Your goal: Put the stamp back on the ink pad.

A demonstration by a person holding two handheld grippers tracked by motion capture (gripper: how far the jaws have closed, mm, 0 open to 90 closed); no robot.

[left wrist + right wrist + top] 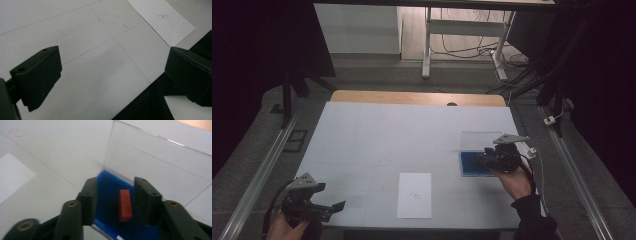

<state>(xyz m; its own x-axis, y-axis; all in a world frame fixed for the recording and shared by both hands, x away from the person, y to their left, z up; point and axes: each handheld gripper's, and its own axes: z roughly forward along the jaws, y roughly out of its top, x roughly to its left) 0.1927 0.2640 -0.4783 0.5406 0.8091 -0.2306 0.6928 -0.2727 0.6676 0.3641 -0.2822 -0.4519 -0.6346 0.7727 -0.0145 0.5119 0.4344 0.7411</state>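
Inside, blue-lined box with clear lid raised, red block lain within, seen between spread right gripper jaws, untouched, left gripper spread, nothing gripped.

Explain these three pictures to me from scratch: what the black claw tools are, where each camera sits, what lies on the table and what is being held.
A person holds a two-jaw gripper in each hand. The high view looks down on the white table; the other two cameras ride on the grippers.

The left gripper hangs open near the table's edge, holding nothing; a white card lies nearby.

The right gripper is over a blue tray with a clear upright lid. A small red block lies between its jaws, which stand apart from it.
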